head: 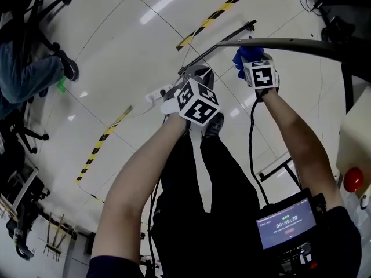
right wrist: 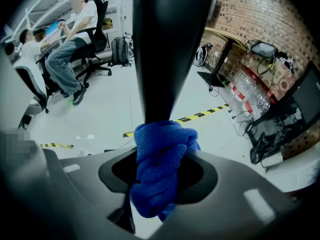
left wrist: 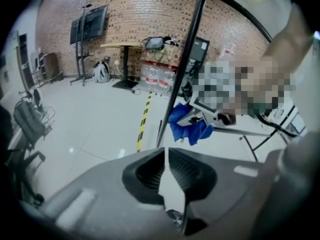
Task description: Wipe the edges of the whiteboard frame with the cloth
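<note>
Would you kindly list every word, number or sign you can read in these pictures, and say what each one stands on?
"00:00:30": green digits, as best they read, on the small screen at the person's chest.
Other lines on that screen: too small to read.
Marker cubes: black-and-white square patterns only, no letters.
Water bottle labels by the brick wall: too blurred to read.

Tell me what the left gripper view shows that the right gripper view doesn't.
Only the left gripper view: a screen on a stand, and the left gripper, jaws together and empty. Only the right gripper view: seated people. Both: the blue cloth clamped by the right gripper against the dark frame, the brick wall, striped floor tape.
</note>
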`<action>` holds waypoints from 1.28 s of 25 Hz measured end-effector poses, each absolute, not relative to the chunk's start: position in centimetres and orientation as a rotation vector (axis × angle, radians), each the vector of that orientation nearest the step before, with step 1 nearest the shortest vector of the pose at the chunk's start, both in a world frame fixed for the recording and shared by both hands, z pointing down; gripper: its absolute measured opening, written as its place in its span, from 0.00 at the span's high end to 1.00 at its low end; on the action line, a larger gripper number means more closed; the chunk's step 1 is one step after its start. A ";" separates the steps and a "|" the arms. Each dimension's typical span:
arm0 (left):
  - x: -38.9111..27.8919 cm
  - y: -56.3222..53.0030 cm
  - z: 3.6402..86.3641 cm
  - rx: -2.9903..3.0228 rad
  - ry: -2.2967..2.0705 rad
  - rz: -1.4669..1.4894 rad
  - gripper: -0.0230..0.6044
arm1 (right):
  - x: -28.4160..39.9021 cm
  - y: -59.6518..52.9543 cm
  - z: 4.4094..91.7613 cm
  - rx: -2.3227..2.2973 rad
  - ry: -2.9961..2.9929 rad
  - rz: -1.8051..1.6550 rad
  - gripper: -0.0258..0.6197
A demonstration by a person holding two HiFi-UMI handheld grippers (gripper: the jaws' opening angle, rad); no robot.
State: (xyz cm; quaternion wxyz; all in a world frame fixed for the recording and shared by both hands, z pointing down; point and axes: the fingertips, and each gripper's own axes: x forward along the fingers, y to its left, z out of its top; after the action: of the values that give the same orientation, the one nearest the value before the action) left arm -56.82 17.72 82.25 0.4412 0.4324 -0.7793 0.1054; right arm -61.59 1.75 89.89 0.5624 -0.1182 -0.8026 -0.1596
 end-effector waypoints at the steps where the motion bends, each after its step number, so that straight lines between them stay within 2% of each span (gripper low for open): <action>1: -56.9 17.0 82.0 1.121 -1.934 0.279 0.91 | -61.4 2.1 89.8 -0.306 -1.890 -0.328 0.66; 5: -57.2 14.4 81.6 1.276 -1.934 0.354 0.76 | -60.6 6.7 87.9 -0.508 -1.898 -0.029 0.66; 9: -57.1 12.2 82.1 1.441 -1.920 0.502 0.40 | -60.3 12.4 84.3 -0.744 -1.885 0.310 0.66; 11: -57.1 12.1 82.4 1.521 -1.918 0.616 0.30 | -60.5 14.6 82.3 -0.834 -1.851 0.499 0.64; 12: -57.3 12.4 82.4 1.552 -1.925 0.674 0.28 | -60.6 15.3 81.4 -0.866 -1.826 0.585 0.64; 16: -58.6 12.7 81.8 1.634 -1.955 0.882 0.29 | -59.7 17.3 79.0 -0.995 -1.688 0.817 0.61; 21: -59.4 12.6 82.0 1.696 -1.913 0.932 0.49 | -60.1 16.9 77.9 -0.994 -1.723 0.884 0.54; 24: -61.0 13.8 83.4 1.616 -1.917 0.935 0.70 | -60.8 15.6 77.6 -0.928 -1.809 0.881 0.52; 29: -64.5 15.3 85.8 1.469 -1.930 0.870 0.71 | -60.0 14.5 78.6 -0.853 -1.904 0.736 0.53; 32: -65.8 13.5 86.6 1.527 -1.903 0.933 0.71 | -59.1 13.5 79.9 -0.785 -1.955 0.595 0.57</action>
State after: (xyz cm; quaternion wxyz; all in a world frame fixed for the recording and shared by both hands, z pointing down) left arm -65.82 13.53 86.60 0.2616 0.5643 -0.7032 0.3445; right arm -59.08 13.53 79.89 0.4585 -0.3185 -0.7937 0.2414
